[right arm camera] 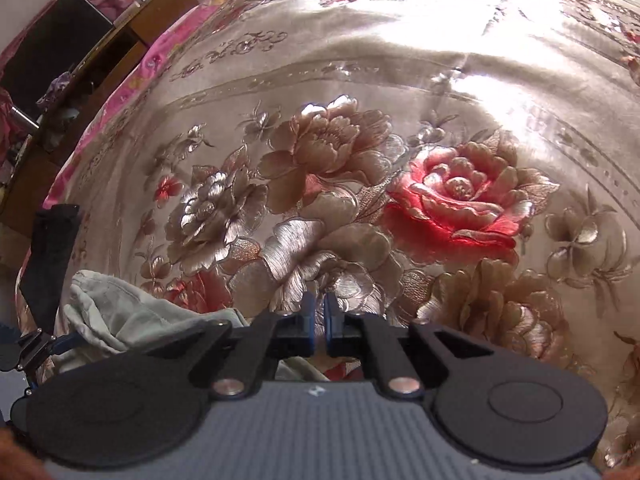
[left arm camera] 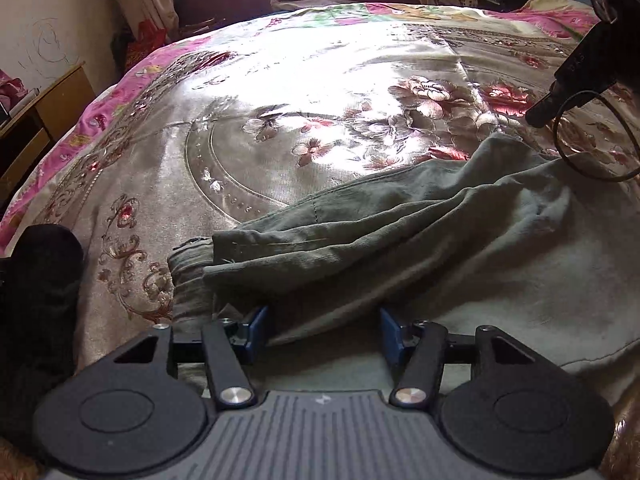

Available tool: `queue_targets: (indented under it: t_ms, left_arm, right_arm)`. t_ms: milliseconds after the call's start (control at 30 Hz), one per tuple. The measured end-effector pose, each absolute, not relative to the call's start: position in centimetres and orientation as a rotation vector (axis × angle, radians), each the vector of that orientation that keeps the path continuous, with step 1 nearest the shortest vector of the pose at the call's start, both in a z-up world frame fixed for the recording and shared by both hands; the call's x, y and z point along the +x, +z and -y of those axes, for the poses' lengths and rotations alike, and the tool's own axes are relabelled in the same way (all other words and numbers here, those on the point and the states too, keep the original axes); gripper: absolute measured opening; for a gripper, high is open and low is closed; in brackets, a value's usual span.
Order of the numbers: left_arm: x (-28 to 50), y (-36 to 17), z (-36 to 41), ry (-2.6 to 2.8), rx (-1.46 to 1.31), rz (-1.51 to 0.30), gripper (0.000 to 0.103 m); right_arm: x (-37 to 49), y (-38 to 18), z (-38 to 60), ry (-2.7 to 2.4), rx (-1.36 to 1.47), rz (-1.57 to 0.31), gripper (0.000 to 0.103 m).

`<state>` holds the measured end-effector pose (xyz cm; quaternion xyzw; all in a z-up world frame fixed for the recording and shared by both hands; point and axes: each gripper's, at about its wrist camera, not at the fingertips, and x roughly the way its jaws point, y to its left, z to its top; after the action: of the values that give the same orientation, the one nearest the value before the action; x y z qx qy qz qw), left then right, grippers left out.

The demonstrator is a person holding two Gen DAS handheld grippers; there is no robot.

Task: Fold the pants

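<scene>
Left wrist view: grey-green pants (left arm camera: pixel 400 248) lie crumpled on a satin floral bedspread (left arm camera: pixel 240 128). Left gripper (left arm camera: pixel 324 330) hovers over the fabric, jaws spread, gripping nothing. Right wrist view: right gripper (right arm camera: pixel 317 322) has its jaws nearly together, empty, above embroidered flowers, with the pants at lower left.

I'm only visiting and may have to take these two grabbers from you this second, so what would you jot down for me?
Left gripper: open, low over the pants, not pinching them.
Right gripper: shut, nothing between its fingers, over the flowered bedspread just beside the pants.
Pants: grey-green, lying rumpled on the bedspread, with a cuff at the left of the left camera's view.
Done: no neat fold shows yet.
Left: probably flatten them, then fold.
</scene>
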<state>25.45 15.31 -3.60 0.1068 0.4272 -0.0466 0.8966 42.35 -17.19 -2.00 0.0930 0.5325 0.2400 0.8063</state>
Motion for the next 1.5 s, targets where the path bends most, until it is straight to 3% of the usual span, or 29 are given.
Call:
queue_targets:
  t_ms: [200, 267, 433, 500, 567, 633, 767, 800, 867, 900, 1033, 1200, 1400, 1500]
  left_arm:
    - [24.9, -3.0, -14.6, -0.107, 0.294, -0.852, 0.073]
    - [25.0, -4.2, -14.9, -0.099, 0.326, -0.889, 0.077]
    - [24.8, -3.5, -16.2, -0.039, 0.324, -0.894, 0.083]
    - [24.4, -2.4, -16.8, -0.012, 0.308, -0.88, 0.083]
    - [23.8, -1.3, -16.8, 0.005, 0.304, -0.848, 0.083]
    - [23.0, -0.1, -16.3, 0.0, 0.298, -0.796, 0.083]
    - [21.9, 0.5, -13.0, -0.129, 0.359, -0.69, 0.085]
    - [22.1, 0.0, -12.1, -0.171, 0.377, -0.687, 0.085]
    - [23.2, -1.2, -10.8, -0.226, 0.405, -0.683, 0.085]
    - [23.8, -1.5, -10.7, -0.237, 0.402, -0.682, 0.086]
    - [27.6, -4.4, -11.4, -0.175, 0.545, -0.716, 0.088]
    - [30.7, -3.3, -16.4, -0.031, 0.471, -0.732, 0.09]
    - [26.4, -1.2, -18.1, 0.015, 0.437, -0.713, 0.09]
    - [23.6, -0.8, -16.2, -0.087, 0.431, -0.696, 0.09]
  right_arm:
    - [34.6, -0.6, 19.6, 0.453, 0.197, -1.17, 0.012]
    - [33.4, -2.2, 20.3, 0.384, 0.197, -1.221, 0.026]
    - [30.0, -5.2, 23.5, 0.343, 0.519, -1.291, 0.029]
    - [28.9, -5.7, 23.8, 0.373, 0.596, -1.272, 0.041]
    - [28.6, -6.5, 23.7, 0.396, 0.631, -1.251, 0.061]
    - [28.7, -6.9, 23.5, 0.411, 0.672, -1.231, 0.066]
    - [28.3, -6.9, 23.5, 0.445, 0.723, -1.22, 0.062]
    - [28.2, -6.7, 23.3, 0.446, 0.695, -1.224, 0.058]
    - [28.2, -6.5, 22.9, 0.421, 0.659, -1.258, 0.024]
    - [28.2, -6.4, 23.0, 0.417, 0.658, -1.265, 0.018]
    - [28.4, -6.0, 23.3, 0.368, 0.656, -1.238, 0.014]
    - [28.3, -6.1, 23.4, 0.333, 0.602, -1.247, 0.013]
    - [28.3, -5.9, 22.9, 0.362, 0.641, -1.237, 0.02]
    - [28.6, -6.4, 22.9, 0.402, 0.686, -1.233, 0.049]
